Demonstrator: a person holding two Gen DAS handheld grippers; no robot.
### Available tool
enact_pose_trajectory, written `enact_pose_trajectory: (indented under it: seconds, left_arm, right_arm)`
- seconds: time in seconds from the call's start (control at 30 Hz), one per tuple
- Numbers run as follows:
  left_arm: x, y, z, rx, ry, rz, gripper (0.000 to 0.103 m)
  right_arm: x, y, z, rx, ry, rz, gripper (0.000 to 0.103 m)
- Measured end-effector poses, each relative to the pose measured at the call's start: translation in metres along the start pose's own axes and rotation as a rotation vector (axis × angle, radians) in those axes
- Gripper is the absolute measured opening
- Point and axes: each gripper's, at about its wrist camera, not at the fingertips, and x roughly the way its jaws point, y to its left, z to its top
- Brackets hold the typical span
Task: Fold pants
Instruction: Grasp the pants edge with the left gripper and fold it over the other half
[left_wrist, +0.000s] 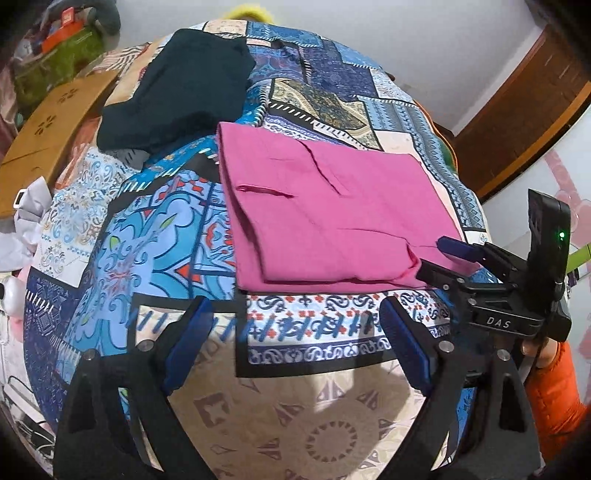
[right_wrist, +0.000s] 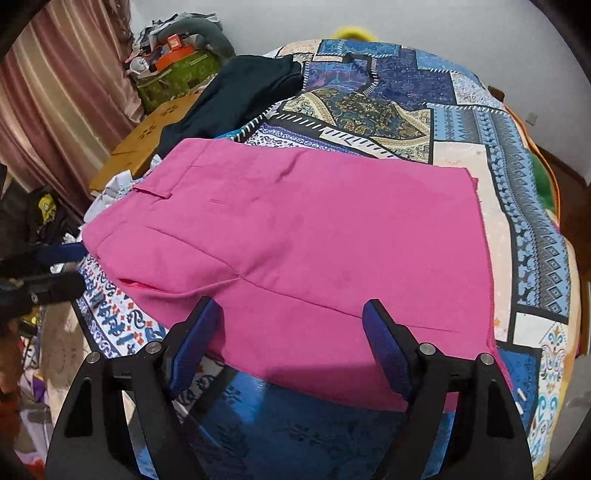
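Pink cloth, one pair of pants (right_wrist: 295, 243), lies folded into a flat rectangle on the bed, over a patchwork bedspread (right_wrist: 480, 122) of blue, cream and black panels. In the right wrist view its waistband with a belt loop points toward the bed's left edge, and its stitched hem runs down the side toward the right edge. The folded near edge hangs just above the near edge of the bed.

One dark garment (left_wrist: 177, 92) lies toward the far left corner of the bed, apart from the pants.

Beyond the left edge stands one green box (right_wrist: 173, 74) with an orange item and other clutter heaped on top; what is inside it cannot be seen. One wooden board (left_wrist: 48, 136) with cut-out flower shapes lies beside it.

Two tongs are in view. The left tongs (left_wrist: 295, 347) are spread wide over the bedspread, holding nothing. The right tongs (right_wrist: 291, 343) are also spread wide, their blue pads over the near edge of the pants, gripping nothing.
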Motion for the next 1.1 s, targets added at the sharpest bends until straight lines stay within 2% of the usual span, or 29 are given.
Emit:
enact_pose_trajectory:
  seconds: [0.13, 0.37, 0.47, 0.53, 0.57, 0.6, 0.63, 0.73, 0.83, 1.0, 1.1]
  left_arm:
    - [0.008, -0.005, 0.008, -0.005, 0.009, -0.056, 0.091]
    - [0.030, -0.003, 0.028, -0.058, 0.007, -0.054, 0.091]
    - [0.036, 0.006, 0.038, -0.142, 0.000, -0.071, 0.081]
    - [0.039, 0.007, 0.044, -0.168, -0.012, -0.039, 0.058]
    - [0.041, 0.006, 0.045, -0.167, -0.018, -0.015, 0.053]
    - [0.042, 0.005, 0.046, -0.163, -0.028, 0.008, 0.041]
    - [0.043, 0.004, 0.046, -0.156, -0.037, 0.021, 0.035]
    - [0.041, 0.000, 0.043, -0.108, -0.067, 0.061, 0.029]
    - [0.032, 0.000, 0.043, -0.042, -0.081, 0.104, 0.028]
    - [0.007, 0.003, 0.038, 0.126, -0.141, 0.248, 0.025]
    - [-0.004, 0.012, 0.034, 0.167, -0.168, 0.332, 0.025]
  right_arm:
    - [0.000, 0.003, -0.001, 0.002, -0.004, -0.003, 0.078]
    - [0.001, 0.001, -0.001, 0.018, -0.005, 0.019, 0.078]
    - [0.001, 0.000, -0.002, 0.026, -0.005, 0.029, 0.078]
    - [0.002, -0.001, -0.003, 0.035, -0.008, 0.036, 0.078]
    - [0.002, -0.002, -0.002, 0.039, -0.009, 0.039, 0.078]
    - [0.002, -0.002, -0.003, 0.044, -0.010, 0.041, 0.078]
    - [0.002, -0.003, -0.003, 0.052, -0.014, 0.043, 0.078]
    - [0.001, -0.003, -0.005, 0.063, -0.023, 0.046, 0.078]
    - [-0.002, -0.005, -0.003, 0.065, -0.018, 0.074, 0.079]
    - [-0.017, -0.017, -0.005, 0.081, -0.053, 0.052, 0.079]
    - [-0.016, -0.027, -0.008, 0.107, -0.043, 0.026, 0.079]
